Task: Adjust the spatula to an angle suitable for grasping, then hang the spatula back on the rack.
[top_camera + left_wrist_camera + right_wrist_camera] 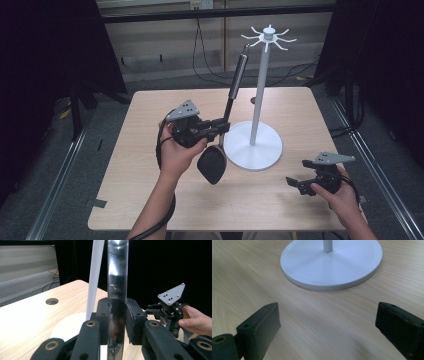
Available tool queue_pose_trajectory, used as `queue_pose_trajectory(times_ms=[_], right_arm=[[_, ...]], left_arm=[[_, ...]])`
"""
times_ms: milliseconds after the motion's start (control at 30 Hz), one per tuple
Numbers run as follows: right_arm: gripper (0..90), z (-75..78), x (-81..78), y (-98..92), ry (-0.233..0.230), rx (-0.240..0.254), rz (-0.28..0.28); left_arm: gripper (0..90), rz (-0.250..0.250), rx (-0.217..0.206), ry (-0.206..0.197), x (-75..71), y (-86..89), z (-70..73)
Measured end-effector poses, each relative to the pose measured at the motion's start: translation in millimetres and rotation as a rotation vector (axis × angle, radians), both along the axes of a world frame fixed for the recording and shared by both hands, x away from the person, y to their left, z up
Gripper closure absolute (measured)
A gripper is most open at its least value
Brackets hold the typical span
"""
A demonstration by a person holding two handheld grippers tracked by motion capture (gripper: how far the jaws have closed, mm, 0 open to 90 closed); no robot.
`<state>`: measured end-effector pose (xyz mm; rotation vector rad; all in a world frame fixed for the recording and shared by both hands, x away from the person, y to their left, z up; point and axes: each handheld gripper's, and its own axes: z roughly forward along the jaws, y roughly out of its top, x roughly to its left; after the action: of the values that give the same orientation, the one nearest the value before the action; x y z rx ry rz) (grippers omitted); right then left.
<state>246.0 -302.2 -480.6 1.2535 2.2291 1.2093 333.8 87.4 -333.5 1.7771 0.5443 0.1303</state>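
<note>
Spoon: a long kitchen spoon (231,107) with black bowl and shiny metal handle, held nearly upright just left of the white stand (253,146); bowl down near the table beside the stand's round base, handle tip up near the stand's top.
Left tool: left tool (224,125) pinches the spoon's lower handle; in the left gripper view its pads (132,320) press on both sides of the metal strip (117,290).
Stand: round base flat on the table, thin pole rising to a ring of small hooks (269,36); hooks bare.
Right tool: right tool (295,183) sits low, right of the stand's base, jaws spread wide with nothing between them; the right gripper view looks across bare wood to the base (332,267).
Table: light wooden table (150,200), a small round hole (52,301) behind the stand.
Step in hand: likely carrying the spoon to the stand for hanging; spoon lifted, not yet hooked.
Next move: probably raise the handle tip to a hook and catch its end there. Whether the tip has a hanging hole cannot be told. The right tool could steady the stand.
</note>
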Motion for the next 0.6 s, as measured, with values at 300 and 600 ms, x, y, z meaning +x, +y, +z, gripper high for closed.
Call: queue_pose_trajectory(times_ms=[300,600], right_arm=[[4.9,2.4,2.4,2.0,-0.009,0.009,-0.001],[4.9,1.2,3.7,1.1,-0.005,0.006,0.005]], left_arm=[[75.2,-0.005,0.008,0.007,1.3,-4.2,-0.3],[75.1,-0.005,0.008,0.008,4.9,-5.7,-2.3]])
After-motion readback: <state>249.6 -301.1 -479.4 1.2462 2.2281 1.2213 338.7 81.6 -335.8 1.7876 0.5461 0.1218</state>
